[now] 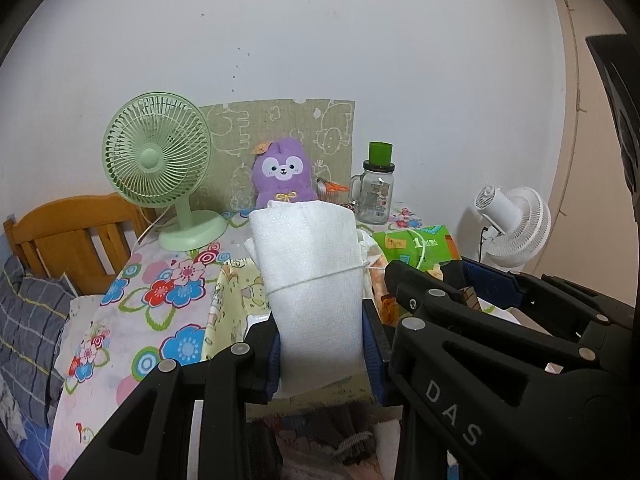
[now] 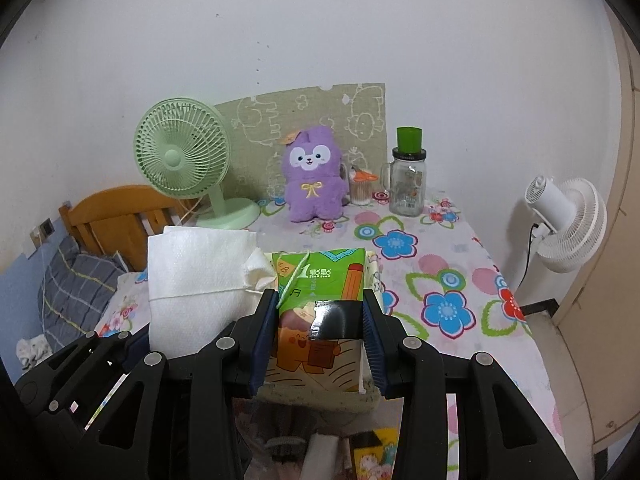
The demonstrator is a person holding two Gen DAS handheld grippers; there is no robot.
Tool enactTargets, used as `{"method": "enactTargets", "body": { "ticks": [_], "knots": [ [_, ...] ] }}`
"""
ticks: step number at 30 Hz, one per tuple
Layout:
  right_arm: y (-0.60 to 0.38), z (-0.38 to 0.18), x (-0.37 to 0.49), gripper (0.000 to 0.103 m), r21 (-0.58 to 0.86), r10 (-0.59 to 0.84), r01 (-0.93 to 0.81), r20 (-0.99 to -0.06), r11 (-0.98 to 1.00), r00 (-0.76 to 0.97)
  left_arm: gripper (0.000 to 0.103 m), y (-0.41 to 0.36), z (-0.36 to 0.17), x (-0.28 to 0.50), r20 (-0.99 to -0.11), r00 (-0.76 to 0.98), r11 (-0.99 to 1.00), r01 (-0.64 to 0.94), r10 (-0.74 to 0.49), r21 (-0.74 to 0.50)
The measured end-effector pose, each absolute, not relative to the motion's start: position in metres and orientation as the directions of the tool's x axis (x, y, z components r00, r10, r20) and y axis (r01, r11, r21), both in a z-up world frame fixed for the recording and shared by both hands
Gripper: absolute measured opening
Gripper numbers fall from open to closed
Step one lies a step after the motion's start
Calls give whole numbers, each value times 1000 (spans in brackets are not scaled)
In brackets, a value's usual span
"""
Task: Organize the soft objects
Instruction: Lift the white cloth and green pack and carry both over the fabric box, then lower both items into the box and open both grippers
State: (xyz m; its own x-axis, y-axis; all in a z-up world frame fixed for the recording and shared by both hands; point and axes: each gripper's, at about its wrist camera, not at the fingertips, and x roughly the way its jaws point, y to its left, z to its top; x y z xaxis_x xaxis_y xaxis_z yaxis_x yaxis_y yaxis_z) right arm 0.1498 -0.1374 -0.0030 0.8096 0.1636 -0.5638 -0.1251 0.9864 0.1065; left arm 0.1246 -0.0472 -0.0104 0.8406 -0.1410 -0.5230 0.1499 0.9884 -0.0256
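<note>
**A:** Your left tool is clamped on the white folded cloth bundle. Both blue pads press its sides, and it stands upright between them with a thin pale string round its middle. Can you see that from your side?

**B:** Yes. From your right wrist view the white bundle sits just left of the right tool, raised above the floral tabletop. Your right tool is closed on the green printed pack, the one with a pencil picture and cartoon figures on its wrapper. Its pads bear on both sides of the pack.

**A:** And the two things are side by side?

**B:** Just beside each other, with a bit of crumpled white cloth between them. The string runs from the bundle across onto the green pack. I cannot tell from your views whether it ties them together.

**A:** What lies beyond your tools?

**B:** At the back of the tabletop, against the wall, stands the purple plush toy with a yellow bow, upright and well apart from both tools. The green desk fan is to its left, the glass mug jar with a green lid to its right, and a small cup holding orange-handled scissors is between plush and jar. A white fan stands off the tabletop's right edge, and a wooden bed headboard shows at left.
</note>
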Motion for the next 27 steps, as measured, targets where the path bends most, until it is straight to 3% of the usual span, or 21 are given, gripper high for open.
{"method": "enactTargets", "body": {
  "ticks": [27],
  "knots": [
    [-137, -37, 231, 45, 173, 218, -138, -640, 975, 737, 38, -37, -48, 201, -630, 772, 995, 95, -84, -16]
  ]
}}
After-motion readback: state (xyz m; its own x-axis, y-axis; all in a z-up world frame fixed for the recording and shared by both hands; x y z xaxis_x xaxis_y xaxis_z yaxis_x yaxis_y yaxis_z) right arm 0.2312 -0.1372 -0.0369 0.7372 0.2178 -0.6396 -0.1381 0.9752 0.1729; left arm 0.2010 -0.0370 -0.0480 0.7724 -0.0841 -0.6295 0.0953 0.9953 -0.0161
